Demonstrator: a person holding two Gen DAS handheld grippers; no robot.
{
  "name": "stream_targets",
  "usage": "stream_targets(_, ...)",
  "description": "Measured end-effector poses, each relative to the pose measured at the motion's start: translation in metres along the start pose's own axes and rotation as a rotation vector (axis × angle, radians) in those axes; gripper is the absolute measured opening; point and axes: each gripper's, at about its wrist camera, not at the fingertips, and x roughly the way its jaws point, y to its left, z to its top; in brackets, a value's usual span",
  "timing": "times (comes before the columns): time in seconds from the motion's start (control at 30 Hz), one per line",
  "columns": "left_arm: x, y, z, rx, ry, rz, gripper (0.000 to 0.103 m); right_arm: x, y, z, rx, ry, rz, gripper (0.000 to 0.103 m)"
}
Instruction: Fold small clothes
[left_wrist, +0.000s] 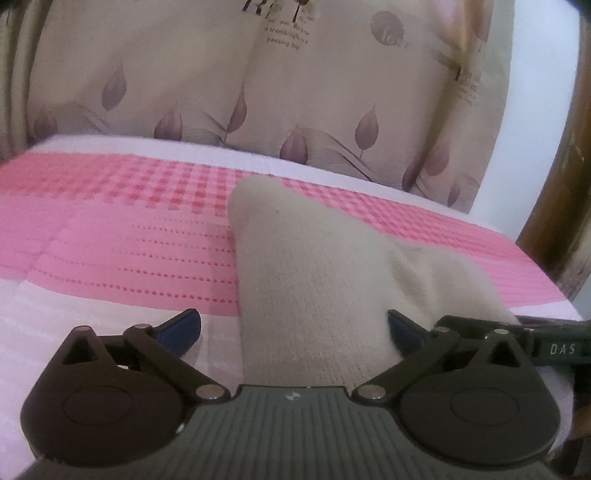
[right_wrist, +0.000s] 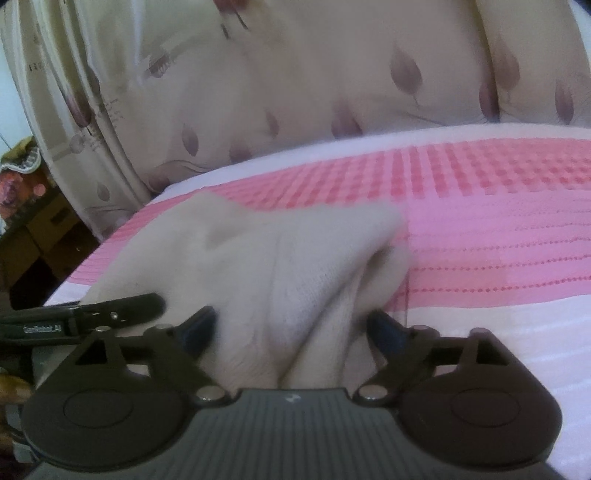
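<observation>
Both grippers are lying low and level over the pink towel (left_wrist: 129, 251). The left gripper (left_wrist: 293, 328) is standing spread around the beige sock (left_wrist: 314, 277). The right gripper (right_wrist: 291, 325), also spread, is bracketing the sock's (right_wrist: 258, 251) bunched folds.

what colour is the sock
Plain beige sock, clearest in the left wrist view.

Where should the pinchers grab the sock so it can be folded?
Probably the near end of the beige sock, coming in low from the front. That end already sits between the open fingers of the left gripper, and the far tip lies flat on the pink blanket.
</observation>
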Motion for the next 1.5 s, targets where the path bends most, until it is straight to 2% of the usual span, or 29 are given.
stream_targets(0.07,-0.004,-0.005,0.0,0.03,-0.022,0.026,0.103,0.0,0.0,0.0,0.0,-0.005,-0.018,0.098)
stream_targets(0.23,-0.022,-0.02,-0.002,0.116,-0.093,0.106,0.103,-0.007,0.003,-0.001,-0.019,-0.042,-0.046,0.098)
stream_targets(0.33,-0.036,-0.026,-0.004,0.131,-0.141,0.139,0.103,-0.027,0.014,-0.007,-0.059,-0.131,-0.102,0.098)
stream_targets(0.47,-0.058,-0.029,-0.006,0.114,-0.205,0.156,0.103,-0.06,0.024,-0.016,-0.052,-0.227,-0.124,0.1)
stream_targets(0.5,-0.064,-0.031,-0.006,0.115,-0.216,0.153,0.103,-0.067,0.027,-0.019,-0.047,-0.24,-0.127,0.102)
stream_targets(0.6,-0.079,-0.042,-0.006,0.151,-0.243,0.221,0.103,-0.087,0.037,-0.03,-0.061,-0.281,-0.151,0.102)
stream_targets(0.7,-0.096,-0.056,-0.005,0.205,-0.287,0.266,0.103,-0.098,0.054,-0.04,-0.116,-0.301,-0.214,0.103)
stream_targets(0.9,-0.137,-0.066,-0.002,0.165,-0.394,0.204,0.103,-0.121,0.084,-0.057,-0.194,-0.361,-0.288,0.103)
stream_targets(1.03,-0.155,-0.076,0.002,0.137,-0.443,0.234,0.103,-0.134,0.096,-0.062,-0.225,-0.387,-0.278,0.103)
stream_targets(1.3,-0.177,-0.075,0.012,0.021,-0.428,0.164,0.103,-0.153,0.103,-0.066,-0.232,-0.403,-0.257,0.103)
stream_targets(1.5,-0.185,-0.074,0.013,0.006,-0.444,0.141,0.103,-0.163,0.108,-0.07,-0.248,-0.417,-0.258,0.103)
